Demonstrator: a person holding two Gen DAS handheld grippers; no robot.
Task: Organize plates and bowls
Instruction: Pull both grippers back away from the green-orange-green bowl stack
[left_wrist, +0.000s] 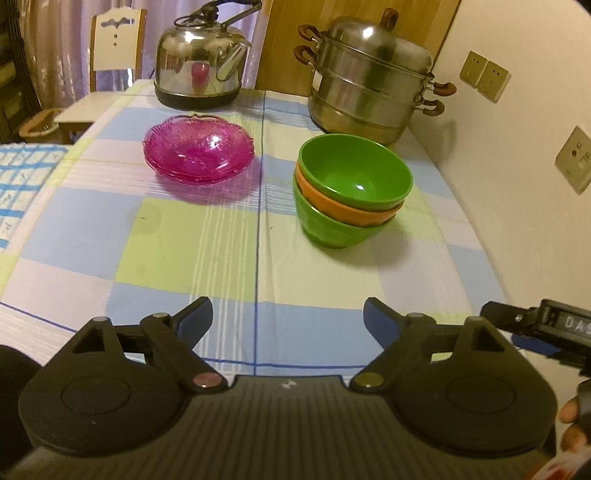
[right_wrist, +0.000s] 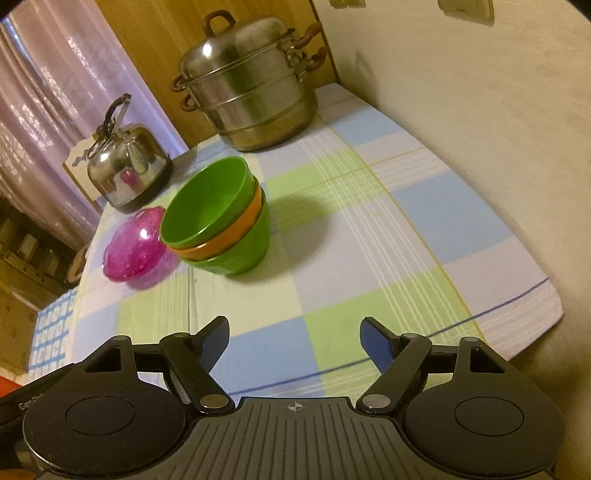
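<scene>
Bowls (left_wrist: 351, 192) nested in one stack beside pink plates (left_wrist: 199, 151) on table (left_wrist: 184, 258); left gripper (left_wrist: 288, 321) and right gripper (right_wrist: 293, 338) both spread, empty.

Ahead of the gripper spreads a table under a checked cloth (left_wrist: 229, 229) of pale blue, green and white squares. A beige wall (left_wrist: 517, 206) runs along its right side, bearing sockets (left_wrist: 484, 76). Beyond the far edge stands a wooden panel (left_wrist: 288, 44), with pale sheer curtains (left_wrist: 55, 55) to the left of it and a white-backed chair (left_wrist: 115, 48) before them. The light is warm and dim.
</scene>
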